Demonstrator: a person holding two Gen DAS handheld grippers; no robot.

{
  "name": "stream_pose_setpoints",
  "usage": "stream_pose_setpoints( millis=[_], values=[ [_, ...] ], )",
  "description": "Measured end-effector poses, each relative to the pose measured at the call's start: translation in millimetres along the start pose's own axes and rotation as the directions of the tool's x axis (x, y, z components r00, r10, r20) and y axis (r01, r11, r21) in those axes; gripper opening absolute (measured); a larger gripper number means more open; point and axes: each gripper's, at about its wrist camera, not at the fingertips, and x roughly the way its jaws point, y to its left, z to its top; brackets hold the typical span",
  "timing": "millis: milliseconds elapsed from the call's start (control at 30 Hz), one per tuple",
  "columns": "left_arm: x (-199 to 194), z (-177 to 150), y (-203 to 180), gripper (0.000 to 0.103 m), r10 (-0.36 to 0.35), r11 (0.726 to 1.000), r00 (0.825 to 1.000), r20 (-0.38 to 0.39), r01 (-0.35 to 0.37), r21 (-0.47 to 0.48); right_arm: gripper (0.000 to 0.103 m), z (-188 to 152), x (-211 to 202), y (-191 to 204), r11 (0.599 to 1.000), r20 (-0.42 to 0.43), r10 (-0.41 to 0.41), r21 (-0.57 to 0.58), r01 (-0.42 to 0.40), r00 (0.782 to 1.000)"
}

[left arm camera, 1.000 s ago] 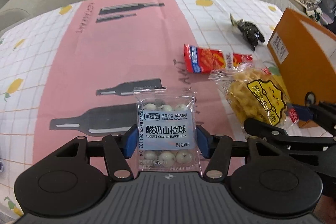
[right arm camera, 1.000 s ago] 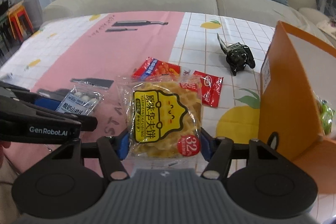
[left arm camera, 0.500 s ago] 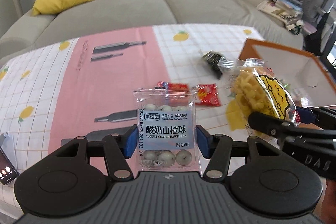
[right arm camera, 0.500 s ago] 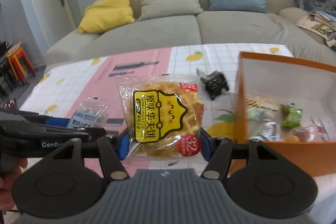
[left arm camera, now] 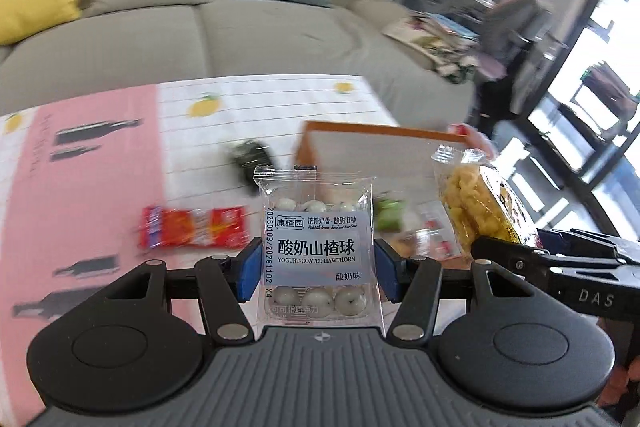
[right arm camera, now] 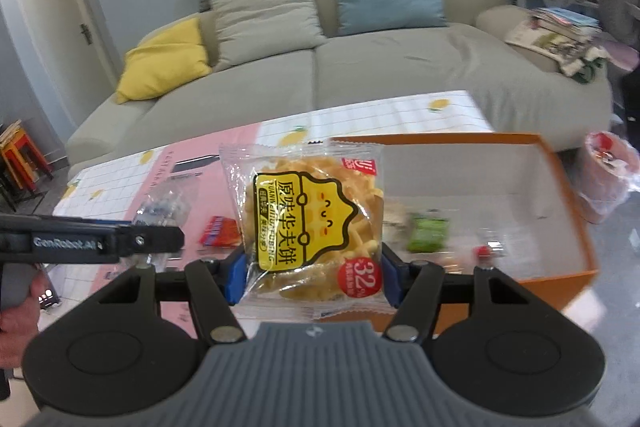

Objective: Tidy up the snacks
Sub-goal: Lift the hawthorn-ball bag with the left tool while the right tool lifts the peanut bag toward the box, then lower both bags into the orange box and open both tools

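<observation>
My left gripper [left arm camera: 316, 273] is shut on a clear packet of yogurt-coated hawthorn balls [left arm camera: 316, 251], held above the table near the left wall of the orange box [left arm camera: 384, 135]. My right gripper [right arm camera: 312, 273] is shut on a yellow waffle packet [right arm camera: 308, 227], held over the near edge of the orange box [right arm camera: 560, 195]. The waffle packet also shows at the right of the left wrist view [left arm camera: 480, 207]. The box holds a green packet [right arm camera: 428, 233] and several other snacks.
A red snack packet [left arm camera: 192, 231] and a dark green packet [left arm camera: 252, 159] lie on the pink and white tablecloth [left arm camera: 100, 187]. A grey sofa [right arm camera: 320, 67] stands behind the table. A pink bin with a plastic bag [right arm camera: 608, 179] stands right of the box.
Both grippers have risen and swung right toward the orange box, each carrying its packet. The inside of the box has come into fuller view.
</observation>
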Motion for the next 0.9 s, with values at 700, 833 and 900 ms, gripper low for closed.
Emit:
stream_pose_setpoints(
  millis=[700, 833, 900],
  values=[
    [202.4, 64.5, -89.3, 0.065, -0.157, 0.988, 0.949, -0.274, 0.150, -0.046, 0.062, 54.9, 89.5, -137.9, 0.955, -0.308, -0.273, -0.203, 0.218, 0.911],
    [231.5, 72.2, -88.0, 0.065, -0.145, 0.989, 0.941, -0.304, 0.130, -0.071, 0.062, 59.4, 120.1, -148.6, 0.952, -0.355, -0.268, -0.239, 0.190, 0.896],
    [241.9, 75.1, -89.7, 0.065, -0.140, 0.990, 0.938, -0.318, 0.124, -0.069, 0.062, 61.7, 132.7, -152.2, 0.950, -0.368, -0.267, -0.257, 0.178, 0.891]
  ],
)
